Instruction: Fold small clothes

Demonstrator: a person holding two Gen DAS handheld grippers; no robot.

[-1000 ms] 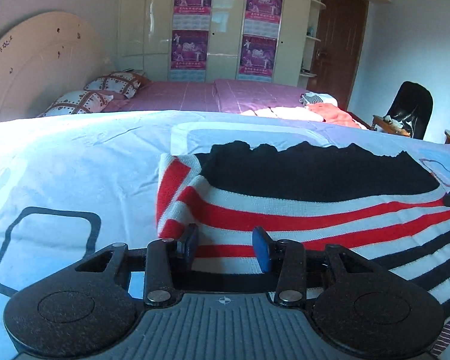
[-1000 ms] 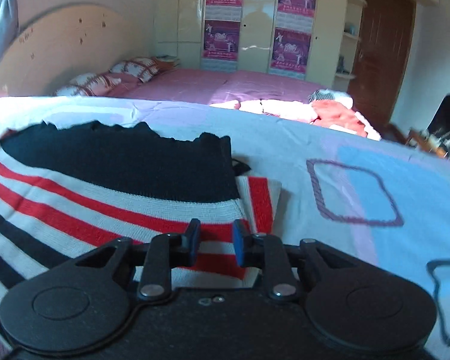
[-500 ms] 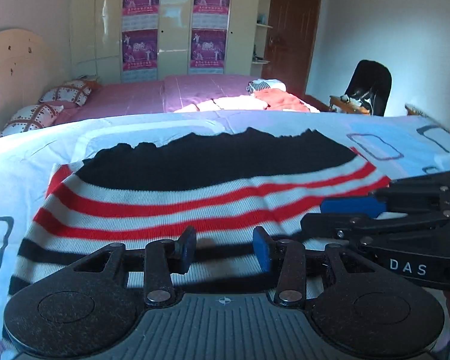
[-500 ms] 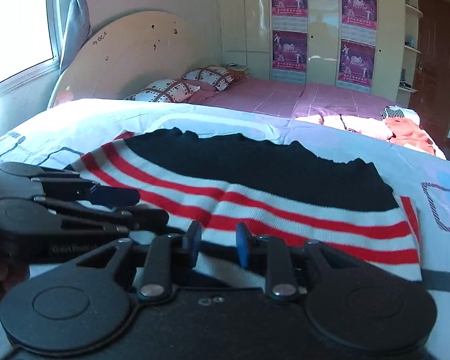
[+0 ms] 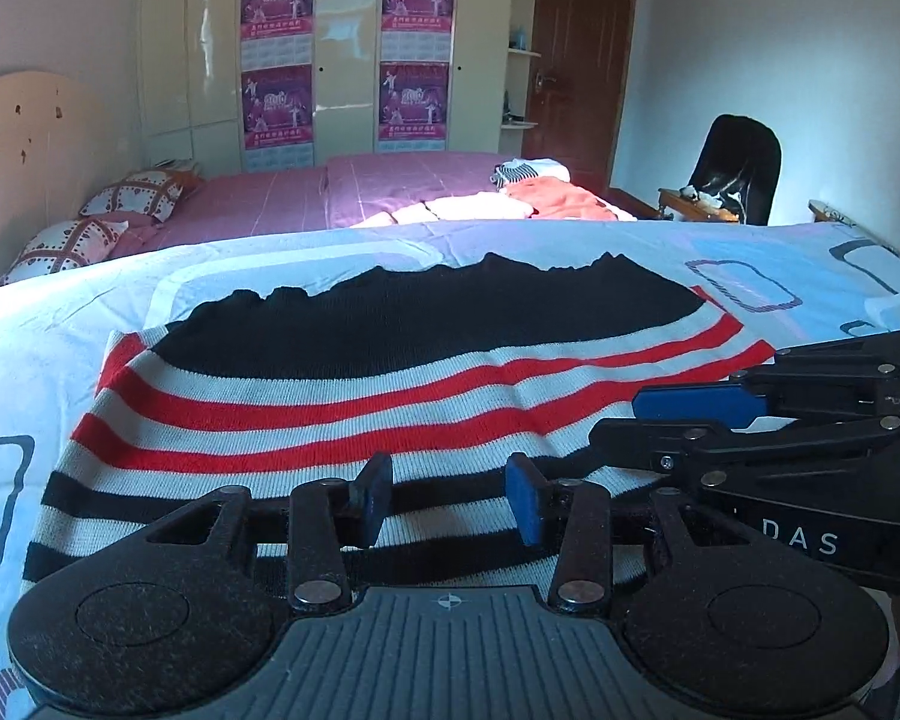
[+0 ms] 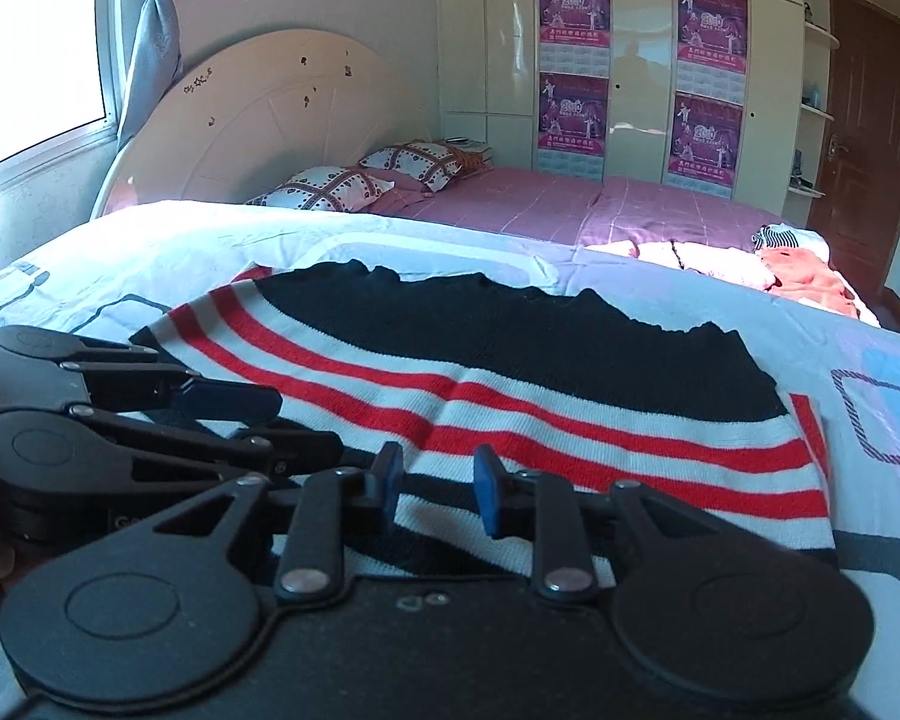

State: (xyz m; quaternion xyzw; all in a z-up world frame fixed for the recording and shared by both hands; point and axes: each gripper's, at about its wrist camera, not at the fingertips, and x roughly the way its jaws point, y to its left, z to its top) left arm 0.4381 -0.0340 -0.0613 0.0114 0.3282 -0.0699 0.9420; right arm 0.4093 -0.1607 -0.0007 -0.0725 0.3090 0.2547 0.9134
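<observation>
Both wrist cameras sit low and close over the near edge of the bed (image 5: 60, 324), looking down its length toward the wardrobe (image 6: 630, 60). The left view angles toward the door-side corner, the right toward the headboard (image 6: 258, 114). They share the striped sweater (image 5: 354, 396); its nearest hem seems hidden.

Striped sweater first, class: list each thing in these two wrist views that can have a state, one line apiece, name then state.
striped sweater: lying flat on the bedsheet, sides folded in, held by no gripper.
left hand-held gripper: open, nothing between its pads.
right hand-held gripper: jaws have just been opening; open, nothing between its pads.
brown door: closed.
wardrobe doors: closed.
curtain: tied back.
</observation>
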